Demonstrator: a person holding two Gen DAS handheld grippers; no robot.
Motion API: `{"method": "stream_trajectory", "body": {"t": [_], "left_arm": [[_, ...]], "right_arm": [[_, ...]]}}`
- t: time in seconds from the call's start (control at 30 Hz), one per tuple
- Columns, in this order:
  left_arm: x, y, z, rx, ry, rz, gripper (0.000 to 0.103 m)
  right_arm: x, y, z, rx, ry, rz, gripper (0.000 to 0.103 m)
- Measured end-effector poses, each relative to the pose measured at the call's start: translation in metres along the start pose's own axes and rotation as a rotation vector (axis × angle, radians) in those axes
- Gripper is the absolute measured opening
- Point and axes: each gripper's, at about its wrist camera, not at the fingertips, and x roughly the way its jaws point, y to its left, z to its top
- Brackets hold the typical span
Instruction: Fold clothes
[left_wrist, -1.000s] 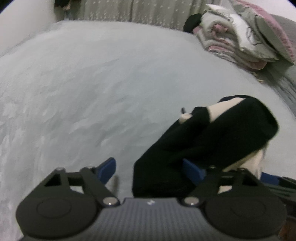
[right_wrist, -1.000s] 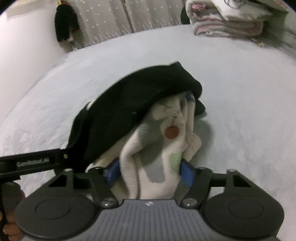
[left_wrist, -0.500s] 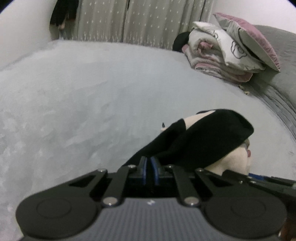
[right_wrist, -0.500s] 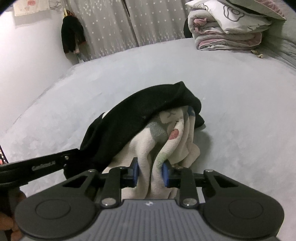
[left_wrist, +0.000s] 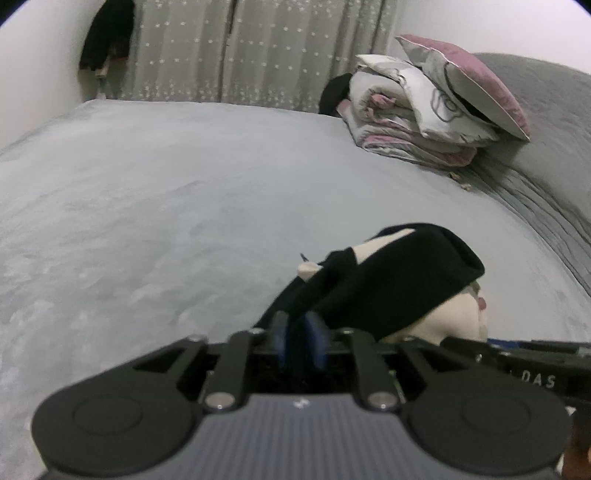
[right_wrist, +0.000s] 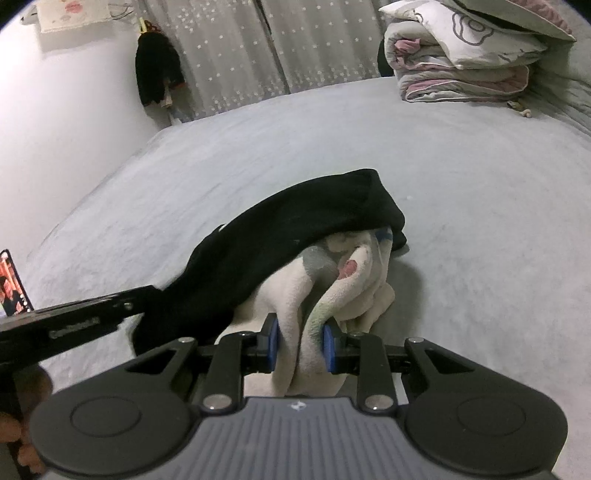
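One black garment (right_wrist: 295, 225) and one cream printed garment (right_wrist: 321, 295) are observed bunched together on the grey bed (right_wrist: 480, 192). The black garment is clamped by the left gripper (left_wrist: 300, 334), its jaws having just eased apart slightly; the cream one is pinched by the right gripper (right_wrist: 301, 349)

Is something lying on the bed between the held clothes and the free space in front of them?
Nothing visible does. Beyond the clothes the grey bed lies bare up to the folded bedding at its far corner.

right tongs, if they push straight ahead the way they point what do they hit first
The cream patterned cloth already pinched in the right tongs; just beyond, the black garment draped over it, then probably the grey bed.
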Motion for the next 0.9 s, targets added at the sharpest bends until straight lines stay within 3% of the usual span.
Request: {"method": "stream_trajectory", "body": {"t": [0.03,0.1,0.23,0.4,0.57,0.67,0.73,0.8,0.9], "left_arm": [[0.002,-0.001,0.000,0.008,0.002,-0.002,0.055],[0.005,-0.004,0.000,0.024,0.003,-0.002,0.065],[0.018,-0.007,0.001,0.025,0.029,-0.011,0.067],[0.030,-0.005,0.001,0.003,0.062,-0.010,0.066],[0.032,-0.005,0.000,0.002,0.061,-0.006,0.058],[0.032,-0.007,-0.001,0.011,0.068,-0.021,0.040],[0.032,-0.009,-0.003,0.017,0.077,-0.031,0.019],[0.030,-0.011,-0.004,0.019,0.081,-0.049,0.009],[0.026,-0.015,-0.006,0.020,0.087,-0.077,0.008]], "right_arm": [[0.000,-0.001,0.000,-0.001,0.007,0.001,0.026],[0.000,-0.004,0.000,-0.001,0.021,0.002,0.026],[-0.001,-0.010,-0.002,0.024,0.037,-0.011,0.032],[-0.005,-0.008,-0.002,0.031,0.022,-0.016,0.048],[-0.009,-0.005,-0.001,0.027,0.000,-0.025,0.055],[-0.011,-0.005,0.000,0.030,-0.008,-0.022,0.056],[-0.012,-0.004,0.001,0.029,-0.013,-0.023,0.056],[-0.015,-0.004,0.002,0.029,-0.022,-0.018,0.056],[-0.020,-0.003,0.003,0.028,-0.043,0.002,0.056]]}}
